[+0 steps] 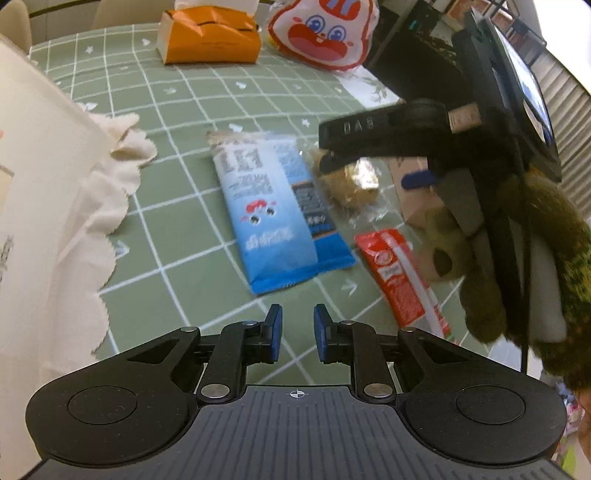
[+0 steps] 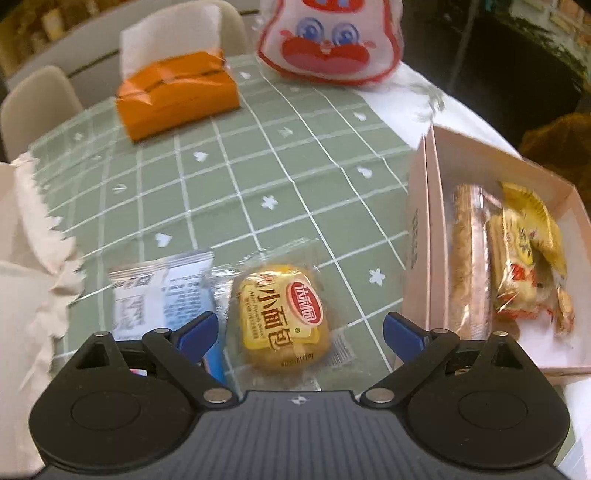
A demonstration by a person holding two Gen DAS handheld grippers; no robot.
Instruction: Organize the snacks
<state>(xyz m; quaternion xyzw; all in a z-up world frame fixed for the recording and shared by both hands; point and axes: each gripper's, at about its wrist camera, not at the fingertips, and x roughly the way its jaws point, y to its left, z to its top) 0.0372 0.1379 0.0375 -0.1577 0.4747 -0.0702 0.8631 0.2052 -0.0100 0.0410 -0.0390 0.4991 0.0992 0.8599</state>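
A blue snack packet (image 1: pixel 273 214) (image 2: pixel 162 295) lies flat on the green checked tablecloth (image 1: pixel 177 110). Right of it is a small yellow bread in a clear wrapper (image 1: pixel 351 184) (image 2: pixel 280 317), and nearer me a red sachet (image 1: pixel 399 277). My right gripper (image 2: pixel 301 334) (image 1: pixel 373 170) hangs open above the bread, one finger on each side, not touching it. My left gripper (image 1: pixel 297 328) is shut with nothing in it, just short of the blue packet's near end. A pink box (image 2: pixel 424 240) to the right holds several wrapped snacks (image 2: pixel 517 258).
An orange tissue box (image 1: pixel 210 37) (image 2: pixel 177 92) and a white cartoon-face bag (image 1: pixel 321 33) (image 2: pixel 328 40) stand at the far side. A white ragged-edged cloth (image 1: pixel 55 221) (image 2: pixel 29 277) covers the left. A green knitted sleeve (image 1: pixel 535 258) sits behind the right gripper.
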